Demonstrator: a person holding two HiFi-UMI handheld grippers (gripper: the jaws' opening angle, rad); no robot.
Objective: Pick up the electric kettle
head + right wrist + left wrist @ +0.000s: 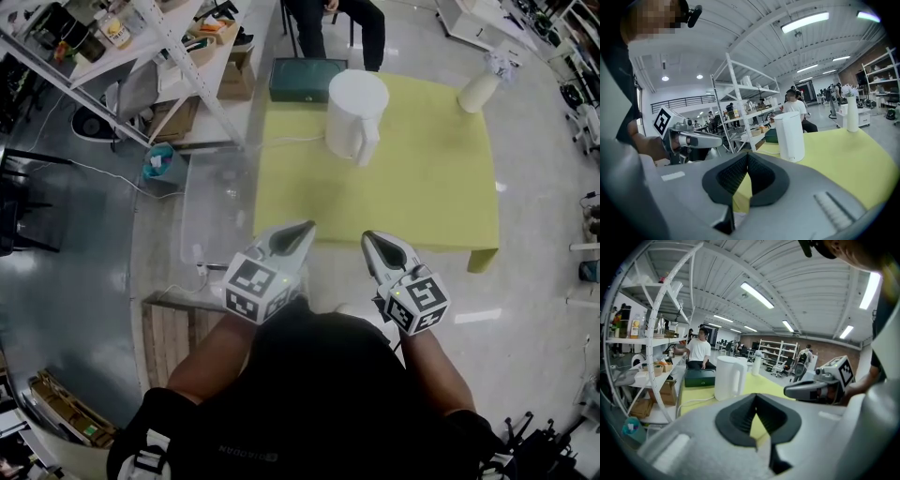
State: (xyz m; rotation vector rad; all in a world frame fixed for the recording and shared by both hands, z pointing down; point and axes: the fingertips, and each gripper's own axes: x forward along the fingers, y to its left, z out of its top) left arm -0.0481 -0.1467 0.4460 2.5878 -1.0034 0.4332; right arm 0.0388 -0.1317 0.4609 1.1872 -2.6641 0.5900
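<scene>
A white electric kettle (356, 114) stands upright at the far side of a yellow-green table (422, 197), its handle turned toward me. A white cord (291, 141) runs off it to the left. Both grippers hover at the table's near edge, well short of the kettle. My left gripper (305, 228) and my right gripper (368, 236) both have their jaws together with nothing between them. The kettle (729, 377) shows ahead and slightly left over the left gripper (756, 395). In the right gripper view the kettle (790, 136) stands ahead and right of the right gripper (747, 154).
A dark green case (307, 78) lies on the table behind the kettle, and a white vase (478, 91) stands at the far right corner. A person (333, 23) sits beyond the table. A white shelving rack (178, 56), a clear bin (216, 202) and a wooden pallet (169, 333) are to the left.
</scene>
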